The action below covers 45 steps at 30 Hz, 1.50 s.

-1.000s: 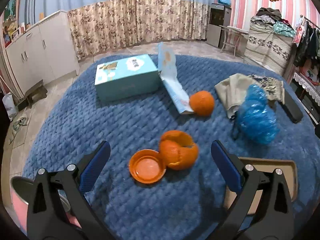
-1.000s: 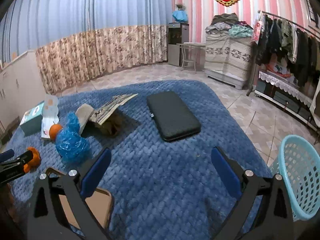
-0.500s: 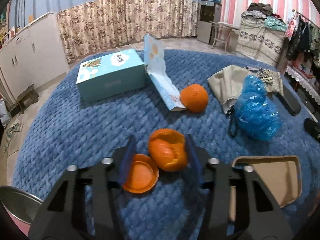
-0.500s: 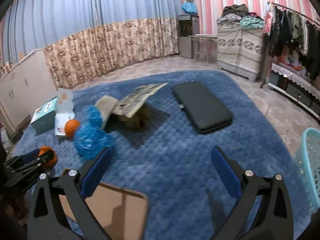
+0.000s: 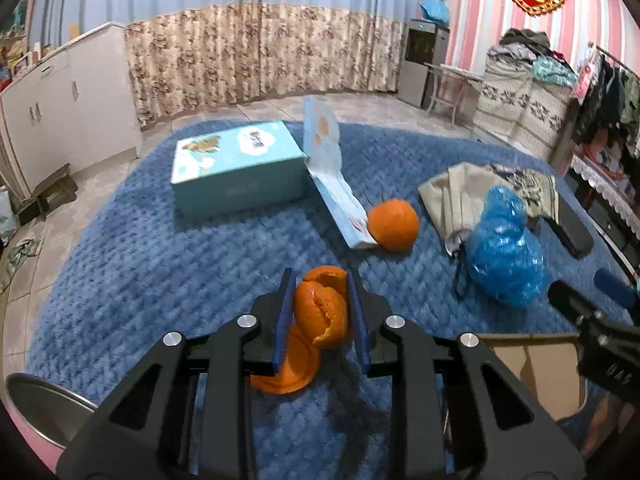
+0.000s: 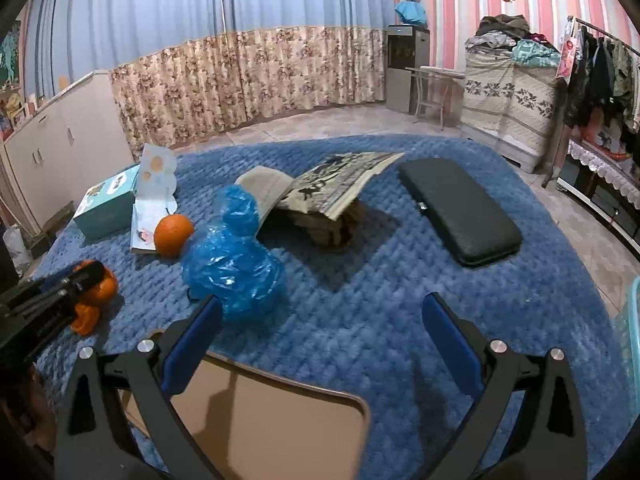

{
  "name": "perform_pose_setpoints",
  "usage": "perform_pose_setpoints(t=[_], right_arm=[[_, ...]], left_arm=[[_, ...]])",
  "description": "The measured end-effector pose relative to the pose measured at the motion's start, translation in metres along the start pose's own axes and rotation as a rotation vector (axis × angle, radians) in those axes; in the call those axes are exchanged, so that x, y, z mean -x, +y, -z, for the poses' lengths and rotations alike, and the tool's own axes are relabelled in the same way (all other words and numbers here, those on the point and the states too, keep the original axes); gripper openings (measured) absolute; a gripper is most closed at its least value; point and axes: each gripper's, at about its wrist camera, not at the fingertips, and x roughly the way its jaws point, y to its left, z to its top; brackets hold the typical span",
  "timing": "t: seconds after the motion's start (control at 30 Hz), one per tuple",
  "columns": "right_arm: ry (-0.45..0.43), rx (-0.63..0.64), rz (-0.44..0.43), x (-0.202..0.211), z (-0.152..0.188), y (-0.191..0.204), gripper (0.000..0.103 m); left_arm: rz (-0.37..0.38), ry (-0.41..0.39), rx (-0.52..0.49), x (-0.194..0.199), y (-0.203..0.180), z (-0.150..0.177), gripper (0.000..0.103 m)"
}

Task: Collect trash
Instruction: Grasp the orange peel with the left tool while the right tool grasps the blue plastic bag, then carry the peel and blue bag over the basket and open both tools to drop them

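Currently clamped: left tool [image 5: 319, 280], both blue pads pressed against the orange peel [image 5: 323, 312], peel raised slightly off the blue blanket [image 5: 160, 264]. Directly below and behind the peel: orange lid [image 5: 294, 372], lying on the blanket. Further out: whole orange [image 5: 393, 224] touching the end of an open light-blue booklet [image 5: 336, 200]; teal box [image 5: 236, 172] beside the booklet; crumpled blue plastic bag [image 5: 506, 252] near a beige cloth [image 5: 456, 196].

Released: right tool [image 6: 320, 316], pads spread wide, nothing between them. Beneath it: brown cardboard tray [image 6: 256, 420] on the blanket. Just ahead of the left pad: blue plastic bag. Further right: black case [image 6: 460, 210], flat on the blanket. Far right edge: light-blue basket [image 6: 630, 332], partly visible.
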Motion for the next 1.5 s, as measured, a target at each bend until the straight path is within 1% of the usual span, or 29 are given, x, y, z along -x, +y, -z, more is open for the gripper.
perform_pose_setpoints(t=[0.1, 0.17, 0.2, 0.23, 0.3, 0.33, 0.37, 0.4, 0.47, 0.5, 0.57, 0.7, 0.83, 0.93, 1.03, 1.1, 1.17, 1.23, 1.27, 1.3, 1.37, 1.43, 1.5], right_arm=[[0.006, -0.017, -0.040, -0.005, -0.001, 0.004, 0.097], [0.013, -0.026, -0.071, -0.009, -0.003, 0.007, 0.095], [0.017, -0.023, -0.081, -0.012, -0.004, 0.010, 0.089], [0.025, -0.016, -0.090, -0.016, -0.005, 0.014, 0.084], [0.049, 0.002, -0.118, -0.024, -0.007, 0.021, 0.066], [0.057, 0.009, -0.132, -0.027, -0.008, 0.024, 0.061], [0.064, 0.016, -0.152, -0.029, -0.008, 0.027, 0.050], [0.066, 0.020, -0.165, -0.029, -0.007, 0.028, 0.035], [0.073, 0.025, -0.190, -0.030, -0.008, 0.030, 0.022], [0.068, 0.020, -0.203, -0.028, -0.008, 0.029, 0.018], [0.045, 0.011, -0.211, -0.021, -0.011, 0.023, 0.014], [-0.007, -0.018, -0.213, -0.001, -0.016, 0.005, 0.013], [-0.041, -0.040, -0.162, 0.018, -0.017, -0.021, 0.013], [-0.060, -0.056, -0.114, 0.036, -0.014, -0.043, 0.013], [-0.089, -0.084, -0.056, 0.059, -0.008, -0.069, 0.013], [-0.099, -0.111, -0.018, 0.074, -0.002, -0.091, 0.013], [-0.107, -0.123, 0.027, 0.087, 0.002, -0.107, 0.013], [-0.127, -0.127, 0.103, 0.104, 0.004, -0.129, 0.013], [-0.133, -0.138, 0.121, 0.109, 0.004, -0.140, 0.013], [-0.145, -0.174, 0.142, 0.118, 0.007, -0.157, 0.013], [-0.154, -0.225, 0.190, 0.127, 0.011, -0.182, 0.013], [-0.161, -0.269, 0.228, 0.134, 0.015, -0.203, 0.013], [-0.173, -0.314, 0.248, 0.141, 0.019, -0.222, 0.013]], left_arm=[[-0.032, -0.018, 0.012, 0.002, 0.006, -0.002, 0.025], [-0.033, -0.020, 0.041, 0.003, 0.012, -0.003, 0.025], [-0.032, -0.019, 0.056, 0.002, 0.015, -0.004, 0.025], [-0.030, -0.017, 0.073, 0.002, 0.019, -0.004, 0.025], [-0.033, -0.019, 0.094, 0.001, 0.025, -0.005, 0.025], [-0.036, -0.020, 0.102, 0.001, 0.028, -0.006, 0.025], [-0.039, -0.021, 0.107, 0.001, 0.029, -0.005, 0.025], [-0.042, -0.022, 0.112, 0.001, 0.030, -0.006, 0.025], [-0.047, -0.022, 0.115, 0.001, 0.030, -0.005, 0.025], [-0.048, -0.023, 0.114, 0.001, 0.029, -0.005, 0.025], [-0.050, -0.025, 0.107, 0.001, 0.028, -0.006, 0.025], [-0.051, -0.039, 0.095, 0.006, 0.020, -0.008, 0.025], [-0.031, -0.058, 0.076, 0.014, 0.003, -0.014, 0.025], [0.002, -0.082, 0.040, 0.024, -0.021, -0.021, 0.025], [0.037, -0.120, -0.018, 0.037, -0.054, -0.028, 0.025], [0.072, -0.142, -0.047, 0.047, -0.077, -0.032, 0.025], [0.129, -0.150, -0.064, 0.055, -0.099, -0.036, 0.025], [0.173, -0.153, -0.086, 0.060, -0.120, -0.037, 0.025], [0.197, -0.156, -0.104, 0.063, -0.134, -0.037, 0.025], [0.216, -0.161, -0.122, 0.066, -0.146, -0.037, 0.025], [0.258, -0.165, -0.154, 0.071, -0.173, -0.036, 0.025], [0.294, -0.162, -0.171, 0.073, -0.191, -0.035, 0.025], [0.347, -0.155, -0.194, 0.075, -0.215, -0.032, 0.025]])
